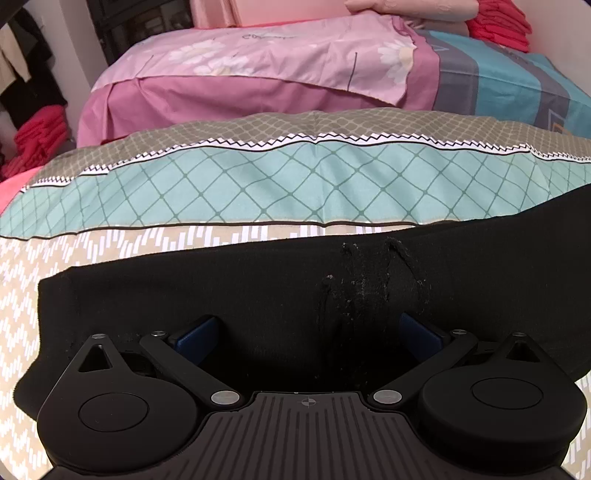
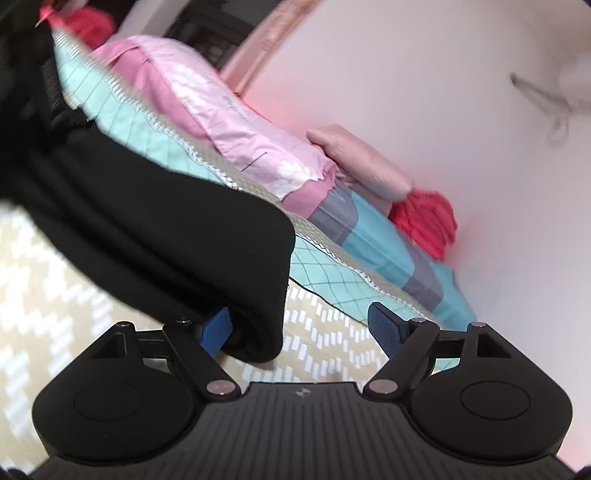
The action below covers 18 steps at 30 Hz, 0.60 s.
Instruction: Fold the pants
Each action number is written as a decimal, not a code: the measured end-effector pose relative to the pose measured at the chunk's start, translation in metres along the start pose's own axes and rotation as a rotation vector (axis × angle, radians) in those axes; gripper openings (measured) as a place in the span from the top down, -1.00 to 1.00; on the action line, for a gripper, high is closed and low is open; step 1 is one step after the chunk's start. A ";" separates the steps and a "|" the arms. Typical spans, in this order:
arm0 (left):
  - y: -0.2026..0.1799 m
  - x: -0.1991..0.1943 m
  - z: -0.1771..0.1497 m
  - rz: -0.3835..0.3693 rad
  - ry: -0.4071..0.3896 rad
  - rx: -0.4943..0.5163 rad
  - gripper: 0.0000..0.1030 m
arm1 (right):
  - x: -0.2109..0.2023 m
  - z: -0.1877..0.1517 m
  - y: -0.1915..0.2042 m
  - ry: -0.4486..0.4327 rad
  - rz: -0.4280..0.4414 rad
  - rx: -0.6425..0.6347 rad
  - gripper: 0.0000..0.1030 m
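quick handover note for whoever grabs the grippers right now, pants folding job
Left gripper: open, fingers spread over the black pants, not pinching.
Right gripper: open, nothing clamped; the pants' folded end lies against its left pad only.
Pants lie in a long folded band across the patterned bedspread.
Done: at least one fold appears in.
Left: probably fold end over end, then flatten.

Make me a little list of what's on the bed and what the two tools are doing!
pants: black pants, lying on the patterned blanket
left tool: left tool open, above the pants
right tool: right tool open, a folded end of the pants between its blue pads, not pinched
behind: pink bedding, red clothes by the wall
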<state>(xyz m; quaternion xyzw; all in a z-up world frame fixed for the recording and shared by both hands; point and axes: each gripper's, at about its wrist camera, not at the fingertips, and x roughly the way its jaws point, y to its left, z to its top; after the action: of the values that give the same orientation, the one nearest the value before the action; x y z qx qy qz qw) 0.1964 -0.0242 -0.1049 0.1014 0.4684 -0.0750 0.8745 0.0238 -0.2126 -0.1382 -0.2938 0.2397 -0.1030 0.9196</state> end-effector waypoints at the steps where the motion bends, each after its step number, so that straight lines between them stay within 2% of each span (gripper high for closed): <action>1: 0.000 0.000 0.000 0.002 0.000 -0.001 -1.00 | -0.002 0.004 0.007 -0.027 0.001 -0.041 -0.58; 3: -0.002 -0.001 0.000 0.010 -0.002 0.000 -1.00 | 0.003 0.013 0.017 -0.086 0.011 -0.119 -0.57; 5: -0.004 -0.002 -0.001 0.018 -0.005 0.005 -1.00 | 0.017 0.016 0.011 -0.109 0.000 -0.146 -0.58; 7: -0.004 -0.002 -0.001 0.020 -0.005 0.004 -1.00 | 0.034 0.012 -0.015 -0.029 -0.037 -0.033 -0.61; 9: -0.005 -0.003 -0.001 0.014 -0.002 0.002 -1.00 | 0.041 0.007 -0.044 0.048 0.018 0.148 -0.62; 10: -0.006 -0.003 -0.001 0.012 -0.002 0.004 -1.00 | 0.038 0.003 -0.045 0.069 0.035 0.168 -0.62; 14: -0.009 -0.003 -0.002 0.031 -0.009 0.010 -1.00 | 0.030 -0.001 -0.014 0.027 0.021 -0.089 -0.43; 17: -0.009 -0.002 -0.001 0.033 -0.005 0.007 -1.00 | 0.027 0.002 -0.031 0.053 0.084 -0.061 -0.44; 18: -0.009 -0.002 -0.001 0.033 -0.002 0.006 -1.00 | 0.023 0.005 -0.039 0.054 0.122 -0.040 -0.51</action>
<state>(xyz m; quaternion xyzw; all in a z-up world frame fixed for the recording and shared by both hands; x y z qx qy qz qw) 0.1927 -0.0326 -0.1045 0.1114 0.4654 -0.0620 0.8759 0.0439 -0.2491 -0.1203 -0.2940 0.2838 -0.0499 0.9113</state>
